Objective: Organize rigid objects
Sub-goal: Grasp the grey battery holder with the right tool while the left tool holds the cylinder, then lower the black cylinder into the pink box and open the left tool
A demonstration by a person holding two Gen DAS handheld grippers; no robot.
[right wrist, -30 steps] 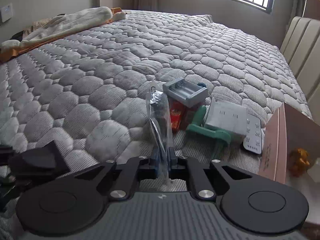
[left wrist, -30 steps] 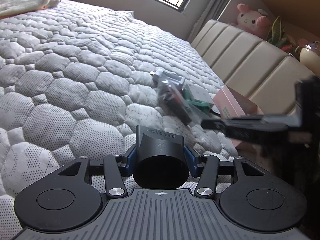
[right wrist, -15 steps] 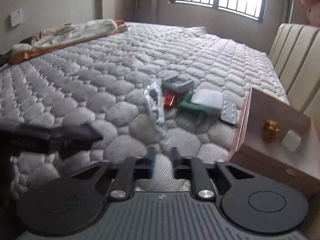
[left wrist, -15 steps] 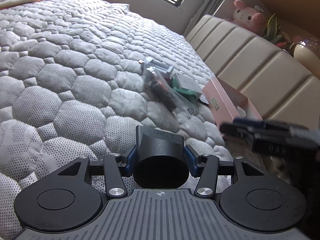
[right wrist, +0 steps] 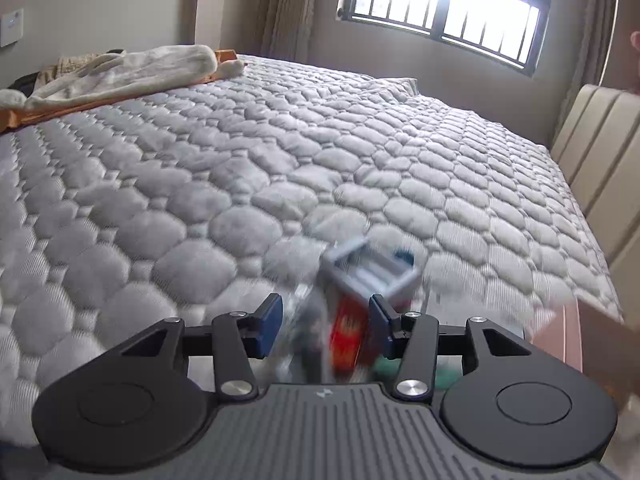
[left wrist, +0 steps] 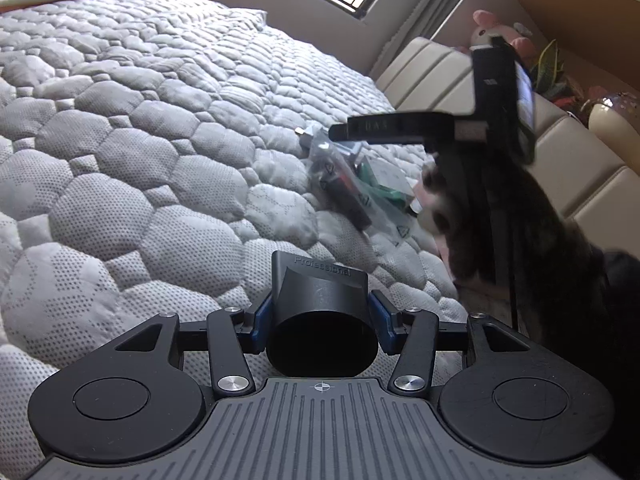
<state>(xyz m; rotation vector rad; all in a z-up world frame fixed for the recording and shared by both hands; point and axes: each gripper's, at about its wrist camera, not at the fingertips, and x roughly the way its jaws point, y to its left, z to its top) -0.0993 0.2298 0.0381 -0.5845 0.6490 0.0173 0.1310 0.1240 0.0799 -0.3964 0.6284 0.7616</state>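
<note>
The clear plastic bag [left wrist: 340, 184] that my right tongs [right wrist: 325, 322] pinched a second ago now lies on the grey quilted bed [left wrist: 132, 168], slumped against the small heap of things there, and those tongs have just been spreading their jaws: the blue pads [right wrist: 270, 320] stand apart with nothing pressed between them. Seen from the right wrist, the heap sits blurred just ahead of the pads: the bag, something red [right wrist: 347, 338] under it, and a grey battery charger [right wrist: 370, 270] a little farther out. From the left wrist I can also see a green piece [left wrist: 382, 190] beside the bag, partly hidden by the right tongs' arm, which crosses above the heap, blurred. My left tongs [left wrist: 320, 320] are clamped on a black nozzle [left wrist: 320, 312], its round mouth facing the camera and its flat end, marked "Professional", pointing out over the quilt, well short of the heap. A pink box [right wrist: 576, 340] sits at the bed's edge to the right of the heap, by the beige padded headboard [left wrist: 500, 120]. At the far corner of the bed lies a cream plush [right wrist: 120, 74] on orange cloth, and a barred window [right wrist: 440, 12] lights the room.
</note>
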